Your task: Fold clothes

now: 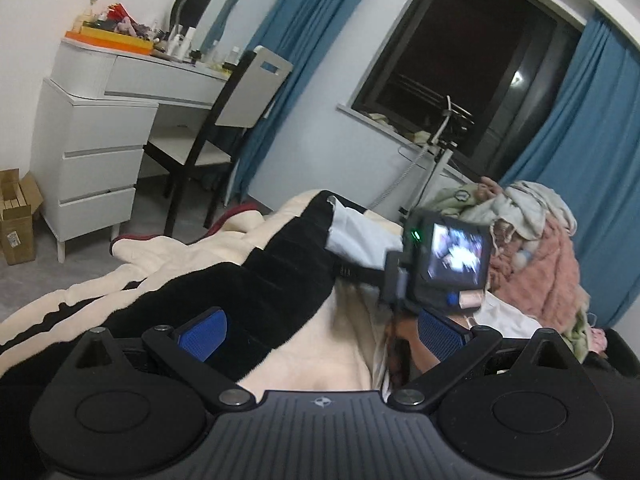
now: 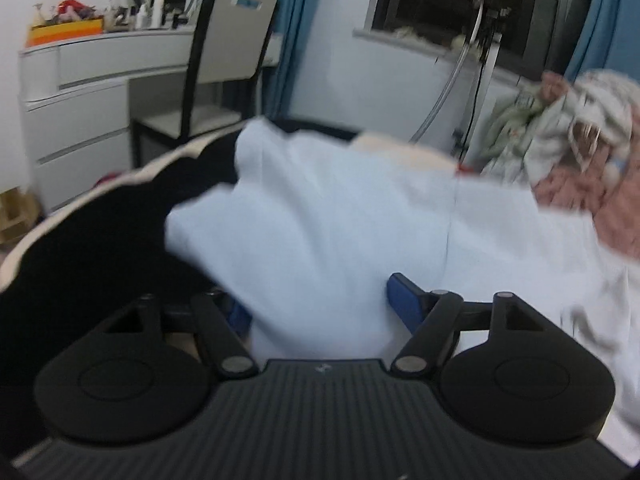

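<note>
A white garment lies on the bed, spread over a black cloth. In the right wrist view, which is blurred, my right gripper has its blue pads wide apart with a fold of the white garment between them. In the left wrist view my left gripper is open and empty above the cream blanket and the black cloth. The right gripper's body shows ahead of it, near the white garment.
A pile of pink and pale clothes sits at the right on the bed. A white dresser and a chair stand at the far left. Blue curtains flank a dark window.
</note>
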Motion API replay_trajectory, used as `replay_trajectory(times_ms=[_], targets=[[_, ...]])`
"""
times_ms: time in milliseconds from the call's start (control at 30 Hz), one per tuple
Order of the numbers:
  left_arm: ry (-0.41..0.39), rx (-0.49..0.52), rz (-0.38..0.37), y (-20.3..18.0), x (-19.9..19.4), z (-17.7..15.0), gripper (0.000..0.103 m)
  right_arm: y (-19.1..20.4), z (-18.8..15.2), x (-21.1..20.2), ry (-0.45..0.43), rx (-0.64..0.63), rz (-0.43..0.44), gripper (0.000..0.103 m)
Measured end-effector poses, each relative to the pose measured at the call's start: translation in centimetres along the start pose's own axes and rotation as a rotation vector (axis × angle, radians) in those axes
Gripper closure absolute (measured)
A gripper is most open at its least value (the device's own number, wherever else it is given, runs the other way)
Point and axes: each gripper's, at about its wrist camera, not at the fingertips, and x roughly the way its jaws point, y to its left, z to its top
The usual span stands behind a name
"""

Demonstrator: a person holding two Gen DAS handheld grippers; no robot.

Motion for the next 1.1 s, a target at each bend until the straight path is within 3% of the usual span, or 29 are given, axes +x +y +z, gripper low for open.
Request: replay_trajectory(times_ms=[100,167,200,333,433,633,800,967,1000,1033,1100], targets=[[-0.011,0.003,0.015,-0.1,0.6,-0.4,0.000,0.3,1.5,1.8,-0.034,-0.034,-0.065,0.037],[-0.022,0.013,0.029,-0.2,0.7,-0.6,0.000,0.2,2.6,2.9,-0.030,-0.061,-0.108,0.068],[-0.029,0.018,0.035,-0.2,0.7,-0.7,0.000,0.2,3.1,3.4,-0.012,-0.068,-0.129,0.096],[-0.033,0.042,0.041,-0.6,0.8,-0.9,0.000,-1.7,3.8,2.3,0.008,-0.004,-0.114,0.096],[-0.023,0.074,0.029,-1.2,0.6,-1.2,0.000,-4.7,3.9,-0.9,-0.062,0.041,-0.150,0.097],[-0.029,0.130,0.011,-2.6,-0.6,-1.9,0.000,-15.9,2.8,-8.9,-0.245,0.206,-0.286,0.097],[-0.020,0.197,-0.048,-4.2,-1.3,-3.0,0.000,-25.7,-2.1,-11.9,-0.256,0.409,-0.393,0.097],[0.026,0.276,-0.099,-5.9,0.0,-4.8,0.000,-33.5,-10.1,-10.7,-0.147,0.673,-0.423,0.093],[0.035,0.290,-0.103,-6.2,0.4,-5.1,0.000,-34.2,-11.4,-10.0,-0.112,0.717,-0.394,0.086],[0.042,0.304,-0.105,-6.5,0.7,-5.4,0.000,-34.9,-12.6,-9.3,-0.077,0.760,-0.364,0.066],[0.054,0.331,-0.113,-7.1,1.3,-5.9,0.000,-35.5,-14.2,-8.4,-0.021,0.795,-0.325,0.042]])
